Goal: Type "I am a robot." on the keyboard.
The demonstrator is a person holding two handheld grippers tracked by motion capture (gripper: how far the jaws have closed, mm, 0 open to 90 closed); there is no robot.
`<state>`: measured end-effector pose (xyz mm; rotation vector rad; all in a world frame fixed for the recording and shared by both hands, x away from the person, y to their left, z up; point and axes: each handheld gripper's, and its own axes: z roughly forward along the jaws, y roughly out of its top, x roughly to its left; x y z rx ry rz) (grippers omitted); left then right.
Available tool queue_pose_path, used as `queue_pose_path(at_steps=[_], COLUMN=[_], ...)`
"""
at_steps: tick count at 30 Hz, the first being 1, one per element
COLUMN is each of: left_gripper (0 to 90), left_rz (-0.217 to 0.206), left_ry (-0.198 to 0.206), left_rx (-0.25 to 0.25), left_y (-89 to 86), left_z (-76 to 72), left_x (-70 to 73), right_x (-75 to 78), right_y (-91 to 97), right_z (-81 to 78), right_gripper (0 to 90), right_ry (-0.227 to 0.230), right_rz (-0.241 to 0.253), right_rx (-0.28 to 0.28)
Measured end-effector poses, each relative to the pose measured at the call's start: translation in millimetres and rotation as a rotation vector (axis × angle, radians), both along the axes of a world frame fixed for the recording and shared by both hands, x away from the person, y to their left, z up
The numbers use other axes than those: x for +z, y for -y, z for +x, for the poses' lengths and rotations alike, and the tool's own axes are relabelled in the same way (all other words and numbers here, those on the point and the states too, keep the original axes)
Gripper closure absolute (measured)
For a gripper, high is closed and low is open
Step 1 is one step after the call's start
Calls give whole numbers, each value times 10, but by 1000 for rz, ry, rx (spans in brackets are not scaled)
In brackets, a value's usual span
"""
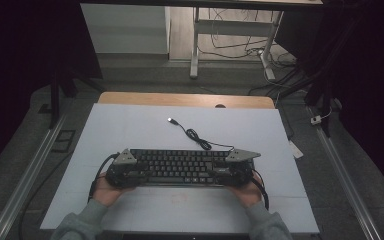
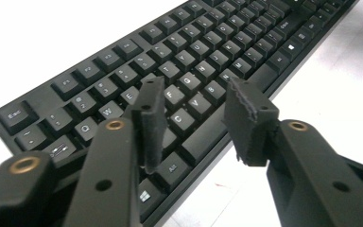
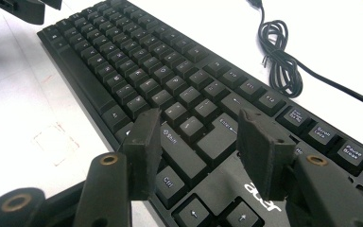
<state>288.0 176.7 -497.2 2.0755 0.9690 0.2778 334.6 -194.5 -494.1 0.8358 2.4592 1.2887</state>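
Keyboard (image 1: 180, 167) lies flat at bench (image 1: 130, 130) centre, cable (image 1: 195, 135) trailing to 12 o'clock. Left claw (image 2: 196, 123) at its 9 o'clock end, right claw (image 3: 201, 156) at 3 o'clock; both apart, hovering over the keys, clamping nothing, likely poised to reposition it.

Open tongs (image 3: 196, 156) above black keyboard (image 3: 137, 71)
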Motion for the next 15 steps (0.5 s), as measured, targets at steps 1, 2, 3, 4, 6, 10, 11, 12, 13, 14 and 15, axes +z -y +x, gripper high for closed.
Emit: queue_pose_path(at_steps=[1,2,3,4,6,10,11,12,13,14,15], left_gripper=[552,543,536,530,515,474,470,466,461,458,456], left_rz=[-1,0,-1,0,-4,-1,0,1,2,4,4], left_ry=[-1,-2,-3,-4,-7,-2,-2,-2,-2,-2,-2], left_rx=[4,5,8,11,20,32,33,35,37,38,37], left_y=[-11,-25,-39,-52,-69,-84,-83,-82,-82,-83,-85], left_z=[0,-1,-2,1,2,11,13,17,19,22,25], left_x=[-1,-1,-1,0,0,3,3,2,1,2,3], right_x=[0,0,-1,0,2,8,8,8,8,9,11], right_y=[0,1,2,4,7,11,11,11,12,12,14], right_z=[0,0,1,2,2,-1,-1,-2,-2,-3,-4], right_gripper=[508,508,507,507,507,507,507,507,507,507,507], right_ry=[0,-1,-1,-1,-1,1,1,1,1,1,3], right_rz=[0,0,1,2,3,0,0,0,-1,0,-4], right_rx=[0,0,1,0,-1,-3,-3,-3,-3,-3,-6])
